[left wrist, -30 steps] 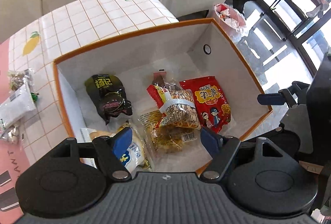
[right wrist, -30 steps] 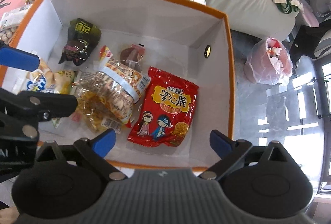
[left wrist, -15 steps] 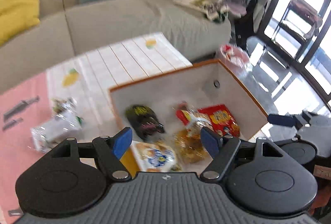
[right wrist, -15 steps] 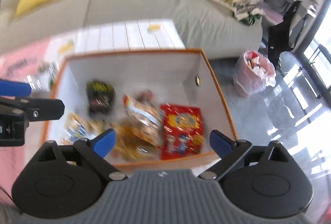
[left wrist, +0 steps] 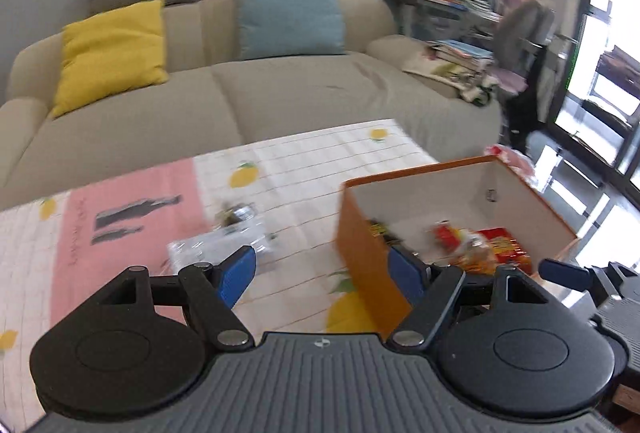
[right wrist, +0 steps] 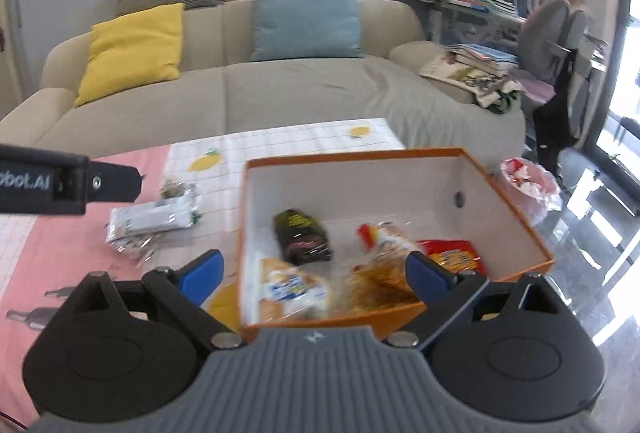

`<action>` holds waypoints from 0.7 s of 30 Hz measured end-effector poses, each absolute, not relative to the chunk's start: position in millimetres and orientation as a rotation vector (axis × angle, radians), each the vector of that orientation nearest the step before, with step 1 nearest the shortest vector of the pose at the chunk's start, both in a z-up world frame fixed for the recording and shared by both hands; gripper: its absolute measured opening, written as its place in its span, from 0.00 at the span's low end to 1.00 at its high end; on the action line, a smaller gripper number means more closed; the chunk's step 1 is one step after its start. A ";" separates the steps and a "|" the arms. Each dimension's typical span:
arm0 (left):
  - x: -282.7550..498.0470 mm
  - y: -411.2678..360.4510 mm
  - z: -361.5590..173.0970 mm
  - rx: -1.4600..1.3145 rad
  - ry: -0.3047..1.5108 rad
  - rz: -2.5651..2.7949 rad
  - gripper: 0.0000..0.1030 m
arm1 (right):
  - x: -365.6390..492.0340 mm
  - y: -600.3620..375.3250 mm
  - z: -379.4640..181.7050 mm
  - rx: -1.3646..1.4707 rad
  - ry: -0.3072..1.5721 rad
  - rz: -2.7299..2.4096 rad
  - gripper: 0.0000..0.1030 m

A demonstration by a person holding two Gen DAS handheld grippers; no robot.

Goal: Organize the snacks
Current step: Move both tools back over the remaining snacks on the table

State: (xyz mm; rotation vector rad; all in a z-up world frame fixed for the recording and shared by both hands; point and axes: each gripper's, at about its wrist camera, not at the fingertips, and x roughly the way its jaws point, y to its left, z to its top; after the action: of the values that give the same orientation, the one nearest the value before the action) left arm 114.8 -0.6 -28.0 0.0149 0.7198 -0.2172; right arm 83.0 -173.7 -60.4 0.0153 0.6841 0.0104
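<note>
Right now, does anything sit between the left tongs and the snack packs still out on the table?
Nothing visible does. The left tongs are open and empty, and only bare tablecloth lies before the snack packs, left of the box.

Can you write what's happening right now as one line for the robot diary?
left gripper: open, empty | right gripper: open, empty | orange box: snacks inside | clear snack packs: on table beside box

Both wrist views toward box (left wrist: 452, 175) (right wrist: 400, 155)
</note>
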 end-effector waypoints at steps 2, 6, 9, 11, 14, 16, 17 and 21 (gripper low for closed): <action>112.3 14.9 -35.2 -0.008 0.736 -0.185 0.85 | 80.2 -161.2 -66.3 0.018 0.694 0.040 0.92; 109.0 40.7 -50.3 -0.043 0.766 -0.127 0.85 | 79.4 -138.9 -76.7 0.001 0.711 0.089 0.92; 108.1 57.4 -59.9 -0.071 0.783 -0.099 0.85 | 82.7 -125.2 -82.5 -0.009 0.726 0.120 0.92; 108.7 67.4 -65.7 -0.086 0.796 -0.085 0.85 | 86.1 -114.9 -86.2 -0.014 0.735 0.145 0.92; 112.4 80.1 -74.0 -0.099 0.816 -0.067 0.85 | 94.2 -100.8 -91.1 -0.032 0.738 0.169 0.92; 115.8 86.6 -79.2 -0.111 0.823 -0.059 0.85 | 99.3 -91.6 -94.1 -0.047 0.732 0.186 0.92; 117.8 88.9 -81.9 -0.117 0.828 -0.055 0.85 | 102.7 -86.6 -96.1 -0.057 0.728 0.194 0.92; 129.0 100.2 -92.5 -0.140 0.850 -0.046 0.85 | 119.4 -70.6 -107.1 -0.105 0.736 0.225 0.91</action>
State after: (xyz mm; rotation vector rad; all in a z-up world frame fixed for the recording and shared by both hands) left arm 129.0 100.2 -92.5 -0.1404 0.8498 -0.0459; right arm 119.4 -70.6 -107.1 -0.1048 0.7359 0.2251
